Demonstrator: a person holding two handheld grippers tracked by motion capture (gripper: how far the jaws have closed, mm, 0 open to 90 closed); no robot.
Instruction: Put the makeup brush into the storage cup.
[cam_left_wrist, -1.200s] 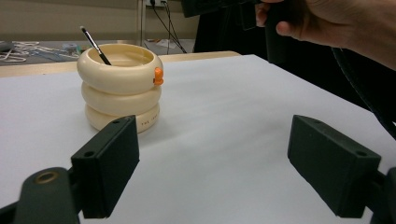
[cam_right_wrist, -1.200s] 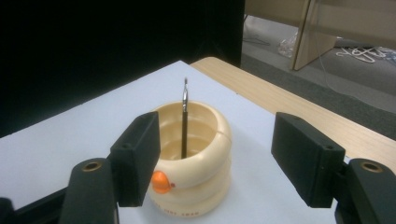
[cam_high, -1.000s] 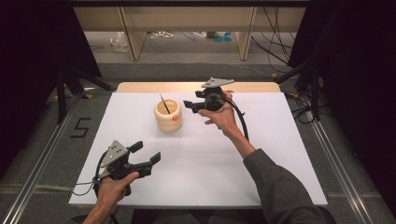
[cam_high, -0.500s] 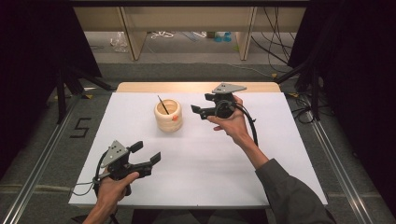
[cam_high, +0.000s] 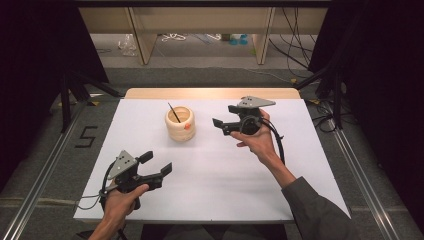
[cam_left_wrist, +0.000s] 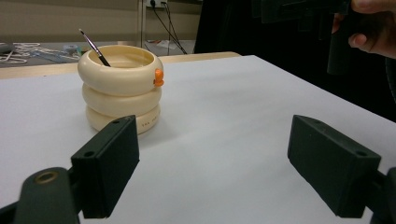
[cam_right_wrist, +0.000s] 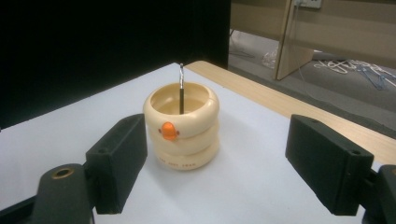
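The left claw rests low near the counter's front left edge, jaws spread with nothing between them, bare white surface ahead of it. Toward the far edge stands the cream ringed pot, upright, a thin brush leaning inside it. Right of the pot, apart from it, the right claw hovers, its jaws just opened and empty, pointing at the pot.

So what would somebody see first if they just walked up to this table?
Probably the cream pot shaped like three stacked rings, standing near the back of the white table, with an orange dot on its side. A thin black brush leans inside it. Then the two black tools: the right tool open beside the pot, the left tool open near the front edge.
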